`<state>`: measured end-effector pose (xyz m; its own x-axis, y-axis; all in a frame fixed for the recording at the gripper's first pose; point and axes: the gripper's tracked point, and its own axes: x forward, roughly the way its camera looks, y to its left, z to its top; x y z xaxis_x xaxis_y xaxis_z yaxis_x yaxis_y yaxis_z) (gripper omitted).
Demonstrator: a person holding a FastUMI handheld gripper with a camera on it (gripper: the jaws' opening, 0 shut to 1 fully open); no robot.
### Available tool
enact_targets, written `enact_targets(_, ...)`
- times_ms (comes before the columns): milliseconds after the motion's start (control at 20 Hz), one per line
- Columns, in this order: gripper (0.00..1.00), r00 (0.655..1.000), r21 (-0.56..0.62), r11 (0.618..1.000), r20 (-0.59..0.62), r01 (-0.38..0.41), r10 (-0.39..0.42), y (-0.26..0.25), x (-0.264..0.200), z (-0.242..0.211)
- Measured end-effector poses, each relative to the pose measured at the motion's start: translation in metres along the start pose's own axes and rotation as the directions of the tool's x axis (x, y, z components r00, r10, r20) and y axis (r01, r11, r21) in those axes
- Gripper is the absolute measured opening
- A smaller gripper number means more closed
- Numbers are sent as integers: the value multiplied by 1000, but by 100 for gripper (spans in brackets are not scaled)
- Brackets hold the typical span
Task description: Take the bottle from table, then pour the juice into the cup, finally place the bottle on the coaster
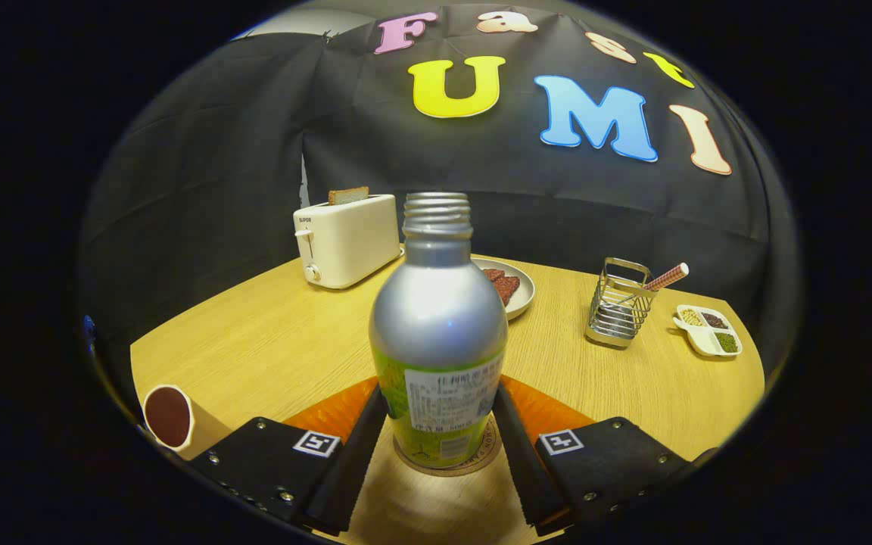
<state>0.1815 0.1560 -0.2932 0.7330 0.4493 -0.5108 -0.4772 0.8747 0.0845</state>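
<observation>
Tongs (pixel 440 424) clamp the smooth metal bottle (pixel 437 333), upright on the round coaster (pixel 474 463).

Warm, fairly dim light from above puts a soft white glare on the silver aluminium bottle's (pixel 437 333) shoulder; the pale wooden tabletop (pixel 269 341) shines faintly, fisheye bending curves its far rim, and focus stays sharp

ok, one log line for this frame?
bottle: upright on coaster | tongs: either side of bottle, contact unclear | cup: beside tongs
</observation>
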Motion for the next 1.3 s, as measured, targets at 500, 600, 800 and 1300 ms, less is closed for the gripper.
enact_targets(500,99,1000,2,1000,19,20,-20,1,-13,9)
enact_targets(600,99,999,5,1000,36,30,-30,1,-27,18)
enact_targets(800,99,993,21,998,104,52,-54,2,-71,51)
enact_targets(1300,99,950,69,977,229,200,-211,-1,-174,116)
